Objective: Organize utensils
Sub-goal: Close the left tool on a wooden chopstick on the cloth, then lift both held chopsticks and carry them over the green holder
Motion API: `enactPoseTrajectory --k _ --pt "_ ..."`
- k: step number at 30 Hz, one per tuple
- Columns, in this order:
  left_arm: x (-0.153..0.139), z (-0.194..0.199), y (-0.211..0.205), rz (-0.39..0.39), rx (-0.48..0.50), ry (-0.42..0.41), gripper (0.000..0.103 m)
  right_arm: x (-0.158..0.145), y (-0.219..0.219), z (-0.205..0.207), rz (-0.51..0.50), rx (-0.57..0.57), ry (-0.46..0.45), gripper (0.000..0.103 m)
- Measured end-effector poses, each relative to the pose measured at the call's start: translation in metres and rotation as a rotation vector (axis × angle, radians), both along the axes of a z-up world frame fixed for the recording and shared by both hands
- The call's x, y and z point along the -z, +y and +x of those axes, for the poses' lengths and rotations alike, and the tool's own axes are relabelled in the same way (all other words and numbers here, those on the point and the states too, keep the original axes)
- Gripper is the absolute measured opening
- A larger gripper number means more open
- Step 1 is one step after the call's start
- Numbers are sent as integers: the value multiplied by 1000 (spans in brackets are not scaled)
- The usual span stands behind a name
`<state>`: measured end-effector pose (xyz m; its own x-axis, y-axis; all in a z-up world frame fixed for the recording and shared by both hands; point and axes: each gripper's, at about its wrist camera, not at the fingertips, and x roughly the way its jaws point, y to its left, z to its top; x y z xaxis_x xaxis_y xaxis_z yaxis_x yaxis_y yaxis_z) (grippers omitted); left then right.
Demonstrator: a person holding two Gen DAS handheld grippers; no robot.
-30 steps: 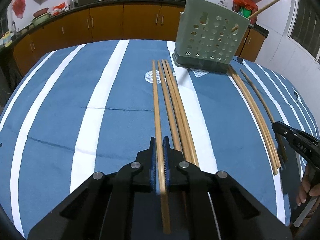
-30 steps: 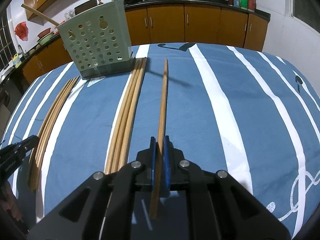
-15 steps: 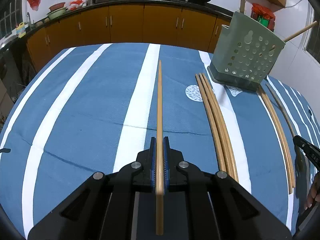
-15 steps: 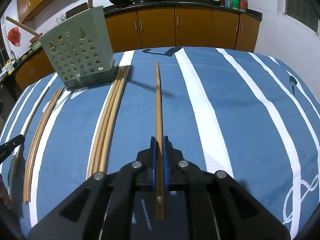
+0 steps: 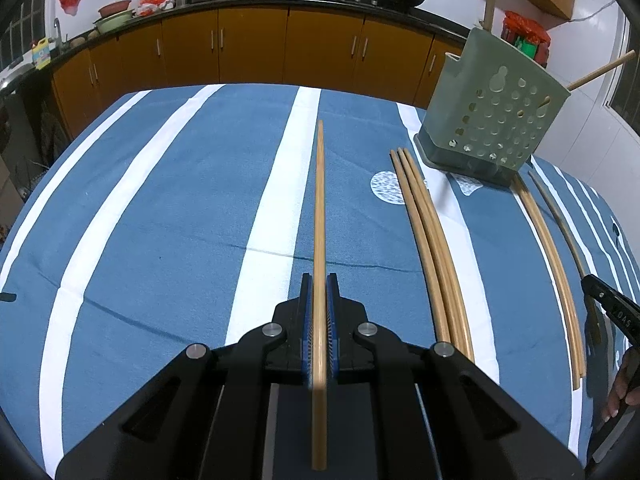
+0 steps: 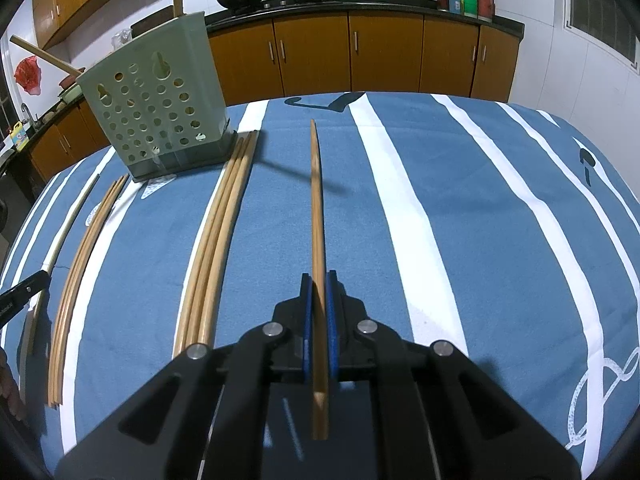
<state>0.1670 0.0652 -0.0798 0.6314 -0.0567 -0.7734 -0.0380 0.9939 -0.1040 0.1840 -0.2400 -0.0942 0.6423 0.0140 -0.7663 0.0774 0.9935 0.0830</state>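
While the left hand-held gripper (image 5: 319, 296) stays off the surface (image 5: 160, 208), it is clamped on one chopstick (image 5: 319, 208), the holder (image 5: 494, 120) well off to its right. Seen from the right wrist, the right hand-held gripper (image 6: 318, 294) pinches another chopstick (image 6: 317, 208); each must next be carried to the holder (image 6: 156, 112) and tipped in.

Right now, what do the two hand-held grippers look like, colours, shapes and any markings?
The two look alike. The left hand-held gripper and the right hand-held gripper each have a matte black, angular body with triangular cut-outs, four round silver bolts across the top, and two narrow fingers lined with blue ribbed pads. White lettering shows on a finger's side, too small to read. No cables or sleeves show.
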Motion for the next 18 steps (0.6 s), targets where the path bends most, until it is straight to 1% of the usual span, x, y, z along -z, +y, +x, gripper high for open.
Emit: enactPoseTrajectory --k 14,16,18 --pt "1 0 0 -7 -2 -2 8 0 0 0 7 -1 -1 9" --pt "1 -2 -3 21 12 0 8 0 1 -1 -4 -9 0 9" --pt "1 -7 -8 64 38 3 8 0 1 -4 -6 -15 4 9"
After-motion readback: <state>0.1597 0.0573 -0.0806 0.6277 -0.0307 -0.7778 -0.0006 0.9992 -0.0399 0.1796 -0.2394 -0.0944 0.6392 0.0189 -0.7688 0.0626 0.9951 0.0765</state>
